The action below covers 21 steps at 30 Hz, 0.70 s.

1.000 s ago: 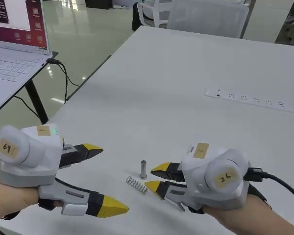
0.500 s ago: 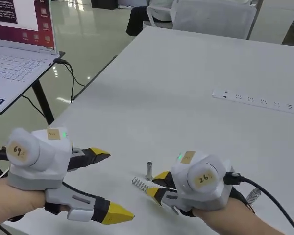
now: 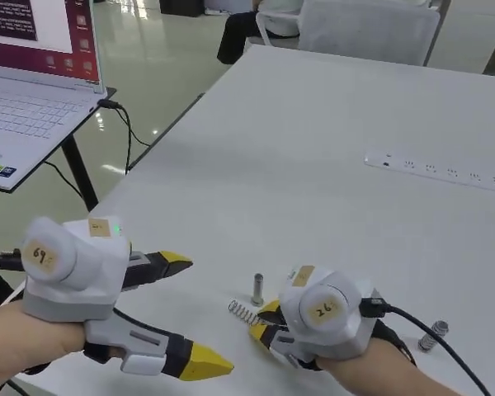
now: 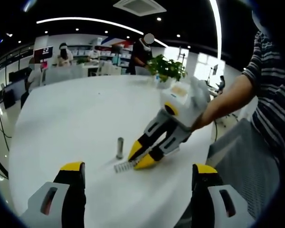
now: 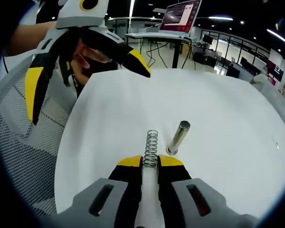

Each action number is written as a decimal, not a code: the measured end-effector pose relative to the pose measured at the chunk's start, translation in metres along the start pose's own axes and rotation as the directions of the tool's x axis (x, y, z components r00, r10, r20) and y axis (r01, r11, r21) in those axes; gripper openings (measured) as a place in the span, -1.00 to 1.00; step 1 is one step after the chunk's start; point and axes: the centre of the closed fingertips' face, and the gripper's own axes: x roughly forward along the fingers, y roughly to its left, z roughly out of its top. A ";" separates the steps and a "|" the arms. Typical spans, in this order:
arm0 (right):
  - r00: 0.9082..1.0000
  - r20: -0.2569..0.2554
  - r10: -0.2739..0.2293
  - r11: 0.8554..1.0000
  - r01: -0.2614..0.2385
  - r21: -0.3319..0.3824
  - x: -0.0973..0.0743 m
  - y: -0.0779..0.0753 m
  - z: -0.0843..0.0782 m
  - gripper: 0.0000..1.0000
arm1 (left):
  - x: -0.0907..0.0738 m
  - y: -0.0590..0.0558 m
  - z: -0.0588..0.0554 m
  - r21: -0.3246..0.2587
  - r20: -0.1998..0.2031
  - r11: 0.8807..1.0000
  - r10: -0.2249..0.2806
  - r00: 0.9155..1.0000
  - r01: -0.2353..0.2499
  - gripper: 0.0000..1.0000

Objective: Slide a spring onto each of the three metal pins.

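A short metal pin (image 3: 257,289) stands upright on the white table (image 3: 313,148) near its front edge. A small spring (image 3: 242,311) lies flat just left of it. My right gripper (image 3: 262,320) is low on the table with its yellow jaws nipped on the spring's near end (image 5: 151,142), and the pin (image 5: 178,137) stands just to the right of the spring. My left gripper (image 3: 200,313) hovers to the left, wide open and holding nothing, and faces the spring (image 4: 125,166) and pin (image 4: 119,147). Another pin (image 3: 433,334) wearing a spring rests right of my right wrist.
A white power strip (image 3: 437,172) lies across the table's far right. An open laptop (image 3: 33,74) stands on a stand left of the table, its cable hanging by the table's left edge. A chair (image 3: 363,29) stands at the far end.
My right gripper has dropped toward the spring and its jaws have come together on the spring's end. The left gripper has stayed open. The head camera has shifted a little.
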 end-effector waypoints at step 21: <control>0.998 0.059 0.029 0.998 -0.032 0.048 -0.031 0.004 0.005 -0.85 | 0.006 -0.008 -0.002 -0.005 -0.016 1.000 -0.015 1.000 0.015 0.77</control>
